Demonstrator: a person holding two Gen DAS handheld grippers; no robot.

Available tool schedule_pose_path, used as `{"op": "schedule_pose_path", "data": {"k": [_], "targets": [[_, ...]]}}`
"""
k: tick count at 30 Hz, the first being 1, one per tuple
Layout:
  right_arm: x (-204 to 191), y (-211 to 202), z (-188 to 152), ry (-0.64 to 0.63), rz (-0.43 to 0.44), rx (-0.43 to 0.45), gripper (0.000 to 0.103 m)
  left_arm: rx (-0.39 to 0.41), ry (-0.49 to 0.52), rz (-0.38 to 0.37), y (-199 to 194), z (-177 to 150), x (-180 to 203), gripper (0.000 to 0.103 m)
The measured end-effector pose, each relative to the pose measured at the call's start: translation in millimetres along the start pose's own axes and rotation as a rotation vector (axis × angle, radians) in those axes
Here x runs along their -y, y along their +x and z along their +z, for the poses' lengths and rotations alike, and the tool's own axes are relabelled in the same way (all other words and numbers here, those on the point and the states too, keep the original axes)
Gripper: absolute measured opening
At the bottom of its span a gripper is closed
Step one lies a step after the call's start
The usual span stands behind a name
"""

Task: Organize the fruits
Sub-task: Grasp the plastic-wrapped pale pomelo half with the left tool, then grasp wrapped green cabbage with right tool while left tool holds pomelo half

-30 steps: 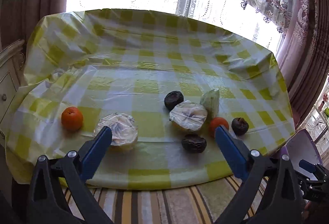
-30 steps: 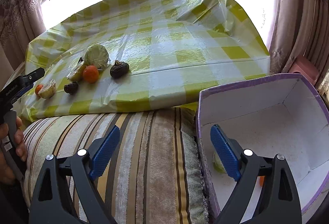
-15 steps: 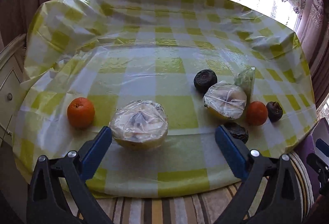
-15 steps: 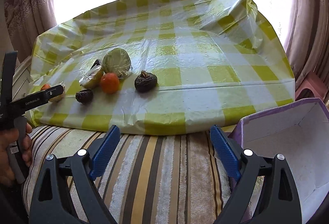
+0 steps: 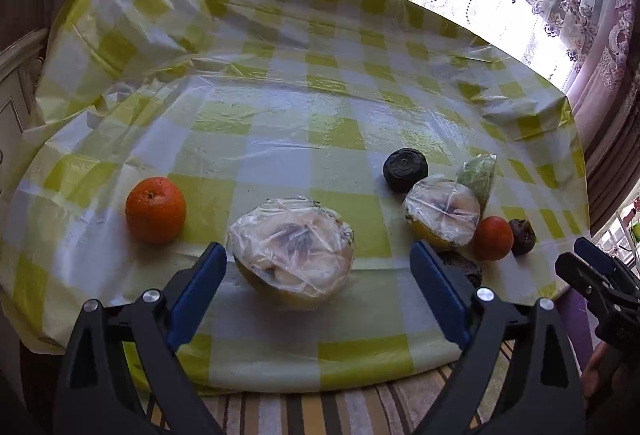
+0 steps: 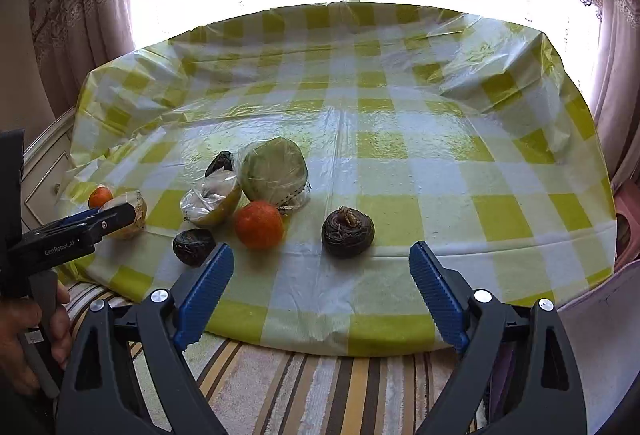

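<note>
Stretching across the whole scene is the counter (image 5: 280, 139) under its yellow-and-white checked plastic cloth, crinkled at the far corners, with a striped cushion (image 6: 320, 391) running along its near edge. Left claw (image 5: 318, 267) is spread wide and empty, its blue pads either side of the big cling-wrapped half fruit (image 5: 292, 247), the left pad just beside the wrap; contact I cannot make out. Right claw (image 6: 320, 267) is just as wide, holding nothing, hovering over the counter's near edge and facing the dark shrivelled fruit with the tan stem (image 6: 348, 231).

Over on the right of the left view sits the cluster: a second wrapped half fruit (image 5: 444, 211), yellow rind showing below the film, touching the green wrapped piece (image 5: 478, 175) behind it. In the right view that green one reads as a round, pale-green wrapped fruit (image 6: 276, 171) leaning over the half.

Smaller stuff now. One orange (image 5: 156, 209) sits alone, well apart to the left of the big half. A second orange (image 5: 494, 237) sits just beside the cluster. A dark round fruit (image 5: 404, 169) sits behind the second half, another dark one (image 6: 194, 245) in front near the edge, partly hidden behind the left claw's right pad in its own view.
</note>
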State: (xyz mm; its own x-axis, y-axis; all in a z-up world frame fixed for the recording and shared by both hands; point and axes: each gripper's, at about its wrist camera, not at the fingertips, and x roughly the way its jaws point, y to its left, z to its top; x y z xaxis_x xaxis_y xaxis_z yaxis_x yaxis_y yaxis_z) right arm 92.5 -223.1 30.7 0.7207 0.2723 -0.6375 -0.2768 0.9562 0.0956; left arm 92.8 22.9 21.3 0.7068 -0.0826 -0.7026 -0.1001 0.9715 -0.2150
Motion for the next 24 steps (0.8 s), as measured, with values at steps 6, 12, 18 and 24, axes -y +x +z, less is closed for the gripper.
{"op": "schedule_pose_path", "data": {"k": [6,12,18,24], "targets": [[-3,24,19,0.015,0.044,-0.007,0.087,-0.023,-0.006,0.014,7,-1,-1,0.081],[-6,47,33,0.048,0.083,-0.028,0.087,-0.015,0.005,0.067,8,-2,0,0.063],[-12,69,43,0.090,0.154,-0.066,0.087,-0.009,0.037,0.076,8,-4,5,0.062],[-8,87,47,0.163,0.198,-0.104,0.087,-0.009,0.041,0.071,7,-4,6,0.062]]}}
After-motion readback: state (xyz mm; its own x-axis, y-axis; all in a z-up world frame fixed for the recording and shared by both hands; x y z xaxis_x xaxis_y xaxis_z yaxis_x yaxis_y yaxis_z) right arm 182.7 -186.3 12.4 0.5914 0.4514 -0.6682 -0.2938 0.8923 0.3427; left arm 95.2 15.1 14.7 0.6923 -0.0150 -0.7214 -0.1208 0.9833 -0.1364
